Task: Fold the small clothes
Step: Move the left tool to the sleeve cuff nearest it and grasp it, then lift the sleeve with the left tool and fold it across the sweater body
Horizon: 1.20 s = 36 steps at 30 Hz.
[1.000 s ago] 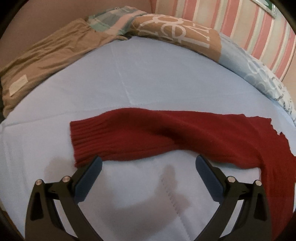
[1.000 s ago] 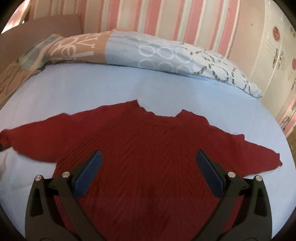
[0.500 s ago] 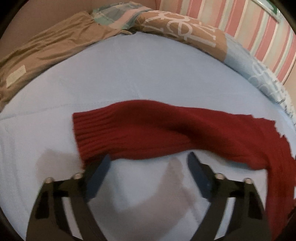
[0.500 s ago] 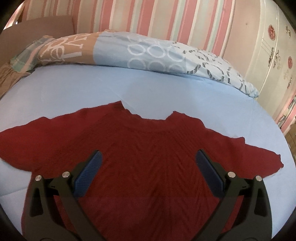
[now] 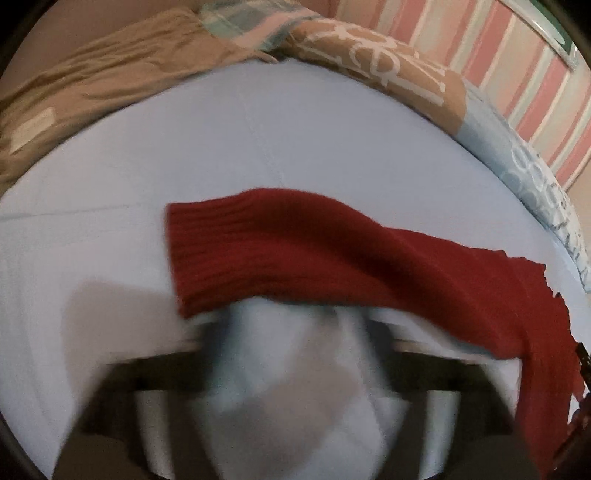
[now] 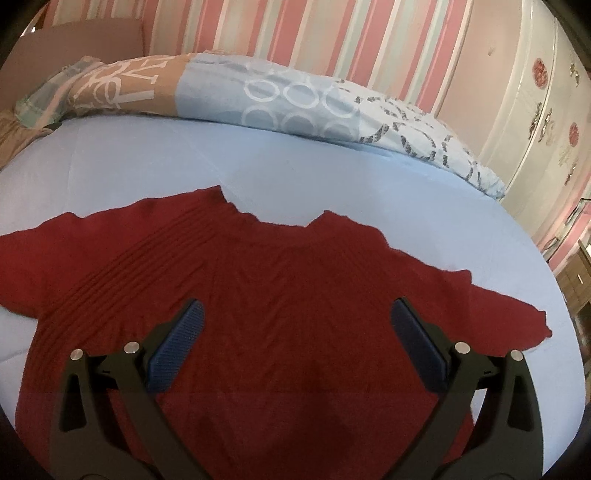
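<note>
Setting: a bed (image 6: 332,173) with a pale blue sheet; a patterned pillow (image 6: 258,96) lies along its far edge, against a pink striped wall (image 6: 295,33).
Garment: a small red sweater (image 6: 280,295) lies flat in the middle of the bed, collar toward the pillow, both sleeves spread out toward the side edges.
Left sleeve: the sleeve (image 5: 295,251) stretches across the left view, its ribbed cuff pointing to the bed's left side.
Left gripper: the left gripper (image 5: 295,387) sits just short of the sleeve's near edge, heavily blurred. Its jaws have just been opening and stand wide apart, with only bare sheet showing between them.
Right gripper: the right gripper (image 6: 295,332) hovers over the sweater's chest, fingers spread wide, nothing pinched.
Other cloth: a tan garment (image 5: 92,85) lies bunched at the bed's far left corner.
Done: the sweater appears laid out and smoothed, ready for folding.
Left to do: no fold shows yet; sleeves likely come in first, then the body doubles over.
Likely step in hand: lining up on the left sleeve near its cuff.
</note>
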Each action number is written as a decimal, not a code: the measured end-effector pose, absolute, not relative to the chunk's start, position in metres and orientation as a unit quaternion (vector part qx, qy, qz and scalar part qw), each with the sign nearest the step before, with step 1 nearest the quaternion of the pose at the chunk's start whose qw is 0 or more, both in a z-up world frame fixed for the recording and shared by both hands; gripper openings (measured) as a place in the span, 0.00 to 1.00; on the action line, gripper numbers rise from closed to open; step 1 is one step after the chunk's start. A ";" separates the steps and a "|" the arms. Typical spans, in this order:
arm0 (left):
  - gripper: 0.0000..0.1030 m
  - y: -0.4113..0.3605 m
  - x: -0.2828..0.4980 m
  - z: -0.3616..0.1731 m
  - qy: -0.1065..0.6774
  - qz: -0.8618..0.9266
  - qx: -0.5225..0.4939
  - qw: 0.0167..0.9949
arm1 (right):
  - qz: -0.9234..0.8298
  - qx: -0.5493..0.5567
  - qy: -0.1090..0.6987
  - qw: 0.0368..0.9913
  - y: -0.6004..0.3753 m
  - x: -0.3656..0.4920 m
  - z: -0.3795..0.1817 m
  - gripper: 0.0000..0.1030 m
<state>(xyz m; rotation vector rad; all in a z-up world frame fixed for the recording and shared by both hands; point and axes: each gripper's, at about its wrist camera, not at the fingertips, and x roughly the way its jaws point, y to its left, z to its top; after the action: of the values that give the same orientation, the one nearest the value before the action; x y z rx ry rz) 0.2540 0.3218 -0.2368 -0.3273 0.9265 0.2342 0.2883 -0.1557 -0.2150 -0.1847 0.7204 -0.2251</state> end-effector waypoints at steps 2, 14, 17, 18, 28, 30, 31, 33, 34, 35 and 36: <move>0.95 0.322 0.245 -0.232 0.436 0.132 -0.155 0.877 | -0.112 -0.089 0.353 0.925 -0.157 0.289 -0.215 0.97; 0.42 0.347 0.272 -0.238 0.442 0.159 -0.192 0.861 | -0.113 -0.118 0.347 0.924 -0.148 0.285 -0.213 0.97; 0.08 0.352 0.274 -0.242 0.446 0.147 -0.197 0.860 | -0.115 -0.126 0.345 0.923 -0.147 0.283 -0.213 0.97; 0.08 0.352 0.273 -0.241 0.445 0.148 -0.192 0.862 | -0.116 -0.130 0.343 0.923 -0.148 0.283 -0.212 0.97; 0.07 0.342 0.269 -0.206 0.396 0.129 -0.152 0.896 | -0.122 -0.127 0.337 0.925 -0.155 0.278 -0.205 0.97; 0.07 0.327 0.271 -0.186 0.375 0.112 -0.129 0.911 | -0.121 -0.124 0.336 0.926 -0.157 0.278 -0.205 0.97; 0.07 0.319 0.273 -0.178 0.367 0.099 -0.122 0.917 | -0.121 -0.122 0.336 0.926 -0.158 0.278 -0.205 0.97; 0.07 0.293 0.281 -0.158 0.354 0.057 -0.105 0.928 | -0.121 -0.119 0.336 0.926 -0.161 0.276 -0.204 0.97; 0.07 0.282 0.283 -0.152 0.350 0.041 -0.100 0.930 | -0.123 -0.119 0.335 0.927 -0.163 0.275 -0.203 0.97; 0.06 0.259 0.290 -0.143 0.346 0.008 -0.091 0.934 | -0.125 -0.116 0.334 0.927 -0.168 0.275 -0.202 0.97; 0.03 0.247 0.292 -0.140 0.344 -0.008 -0.087 0.935 | -0.127 -0.112 0.334 0.927 -0.173 0.275 -0.200 0.97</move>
<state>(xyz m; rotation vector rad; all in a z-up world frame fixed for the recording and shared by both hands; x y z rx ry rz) 0.2922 0.2466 -0.1399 -0.1773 0.7037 -0.0166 0.2746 -0.1727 -0.2003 -0.2297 0.6838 -0.2603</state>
